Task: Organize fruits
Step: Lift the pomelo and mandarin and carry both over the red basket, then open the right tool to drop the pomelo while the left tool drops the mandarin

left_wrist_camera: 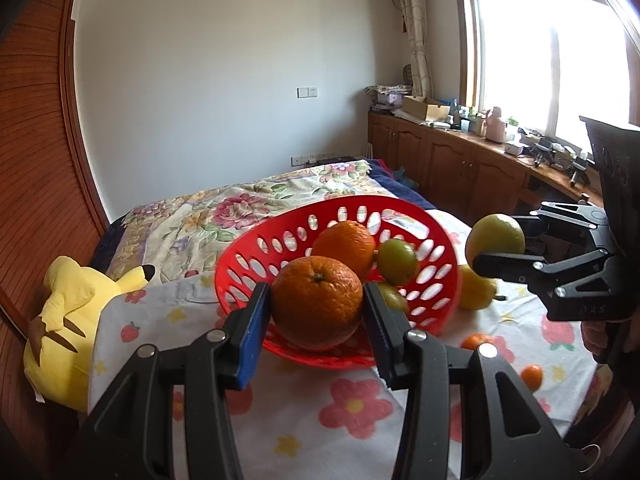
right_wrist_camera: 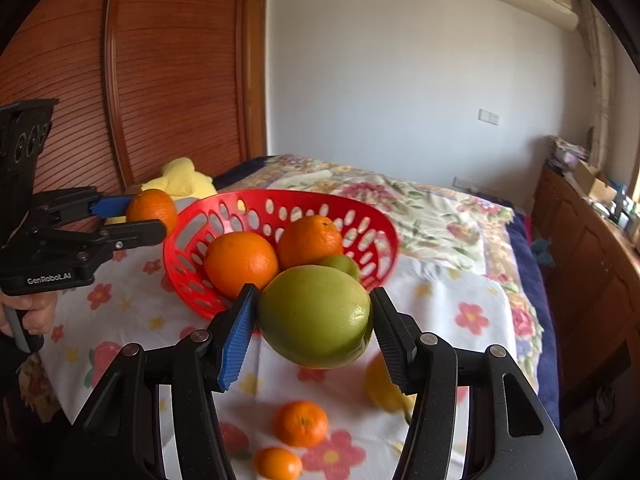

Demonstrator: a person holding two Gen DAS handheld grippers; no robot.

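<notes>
A red perforated basket (left_wrist_camera: 434,240) (right_wrist_camera: 224,208) stands on the flowered cloth and holds oranges and small green fruits. My left gripper (left_wrist_camera: 318,312) (right_wrist_camera: 150,214) is shut on a large orange (left_wrist_camera: 318,304) (right_wrist_camera: 152,206), held in the air at the basket's left rim. My right gripper (right_wrist_camera: 314,320) (left_wrist_camera: 496,246) is shut on a green apple (right_wrist_camera: 314,316) (left_wrist_camera: 496,236), held above the cloth on the basket's right side. A yellow lemon (left_wrist_camera: 476,290) (right_wrist_camera: 384,388) and two small tangerines (right_wrist_camera: 300,424) (right_wrist_camera: 278,462) lie on the cloth.
A yellow plush toy (left_wrist_camera: 68,320) (right_wrist_camera: 180,180) lies at the left by the wooden wardrobe (left_wrist_camera: 36,184). A floral bedspread (left_wrist_camera: 240,208) stretches behind the basket. Wooden cabinets (left_wrist_camera: 460,164) with clutter run under the window at the right.
</notes>
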